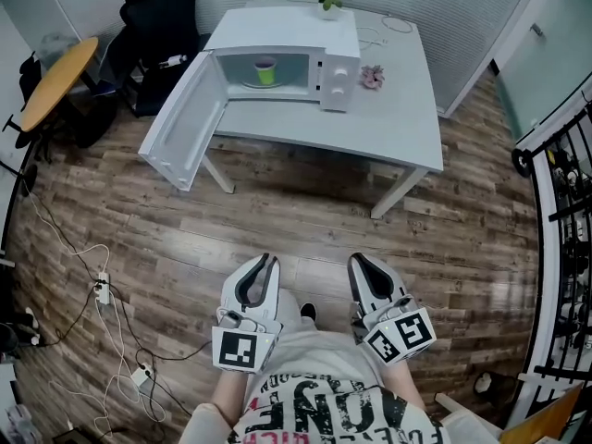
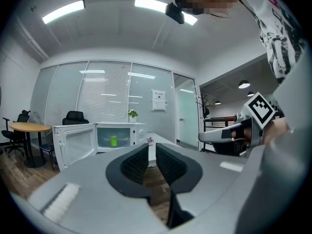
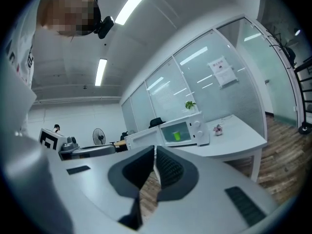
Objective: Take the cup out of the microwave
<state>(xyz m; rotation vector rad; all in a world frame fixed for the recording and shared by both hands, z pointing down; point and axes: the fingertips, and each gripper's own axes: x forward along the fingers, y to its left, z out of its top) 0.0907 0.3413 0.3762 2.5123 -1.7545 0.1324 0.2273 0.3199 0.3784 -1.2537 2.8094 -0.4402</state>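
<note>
Nearest, both grippers are held low in front of the person, side by side and pointing roughly level toward the far side of the room. The left gripper point(image 1: 266, 259) has its jaws only a narrow crack apart with nothing between them. The right gripper point(image 1: 356, 259) has its jaw tips practically together and is also empty. Beyond them is a stretch of bare wooden floor point(image 1: 305, 220), then the near edge of a white table point(image 1: 398, 132). The microwave point(image 1: 339, 58) stands on the table's far left part. Its door point(image 1: 180, 128) is swung fully open, hanging out past the table edge toward the near left. Inside, the green cup point(image 1: 265, 70) stands upright on the turntable, so its long axis is vertical and the opening in front of it is clear. The cup is well apart from both grippers, straight ahead and higher. It lines up almost exactly with the left gripper, while the right gripper sits off to its right. So the left looks marginally better placed, though the open door crowds that side. Either gripper would likely have to cross the floor and spread its jaws before closing round the cup's sides.
</note>
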